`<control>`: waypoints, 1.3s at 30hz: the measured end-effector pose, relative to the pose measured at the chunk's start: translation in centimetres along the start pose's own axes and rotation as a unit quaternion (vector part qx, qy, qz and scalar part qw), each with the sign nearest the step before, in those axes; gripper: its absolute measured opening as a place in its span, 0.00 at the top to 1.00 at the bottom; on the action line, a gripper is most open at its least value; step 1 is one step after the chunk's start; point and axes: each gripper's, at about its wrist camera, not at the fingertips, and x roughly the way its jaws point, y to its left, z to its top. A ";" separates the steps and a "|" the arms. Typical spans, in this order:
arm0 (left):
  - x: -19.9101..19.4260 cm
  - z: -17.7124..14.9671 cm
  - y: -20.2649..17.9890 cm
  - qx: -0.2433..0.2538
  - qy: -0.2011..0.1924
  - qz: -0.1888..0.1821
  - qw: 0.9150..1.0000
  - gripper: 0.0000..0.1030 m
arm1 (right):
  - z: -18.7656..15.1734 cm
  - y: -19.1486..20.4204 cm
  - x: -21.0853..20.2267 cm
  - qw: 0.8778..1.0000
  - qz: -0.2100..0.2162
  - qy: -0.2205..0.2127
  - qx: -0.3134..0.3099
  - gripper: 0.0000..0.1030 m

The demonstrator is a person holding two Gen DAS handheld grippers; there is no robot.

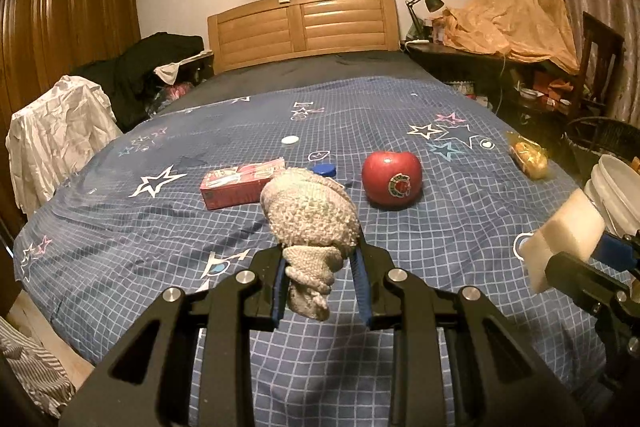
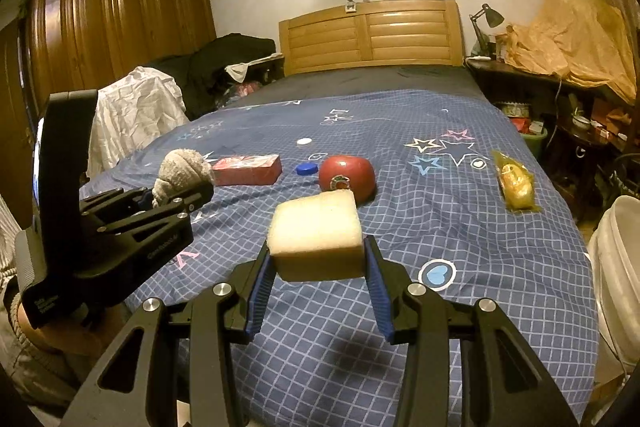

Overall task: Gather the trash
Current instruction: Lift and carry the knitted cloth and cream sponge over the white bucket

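Clamped between the blue pads of the left tool [image 1: 320,259], a balled beige knitted sock [image 1: 310,215] fills the lower centre of the left view, held above the bed [image 1: 120,227]. At that frame's right edge the right tool [image 2: 318,263] grips a pale foam sponge [image 2: 316,237], beside a white bucket [image 2: 618,267]. Mid-frame on the blue star quilt lie a red box [image 1: 240,183], blue cap [image 1: 323,169], white cap [image 1: 289,140], red apple [image 1: 392,179] and yellow wrapped snack [image 1: 528,155].
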 end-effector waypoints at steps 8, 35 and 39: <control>0.2 0.1 -0.3 0.007 0.002 -0.003 1.000 0.75 | 0.2 -0.7 -0.1 1.000 -0.007 -0.004 0.010 0.57; -0.5 3.9 -11.3 0.082 -0.032 -0.083 0.993 0.75 | 0.5 -9.5 -6.6 0.988 -0.103 -0.075 0.086 0.57; -0.6 4.6 -14.2 0.099 -0.039 -0.102 0.989 0.75 | 0.2 -12.4 -9.0 0.981 -0.134 -0.093 0.103 0.57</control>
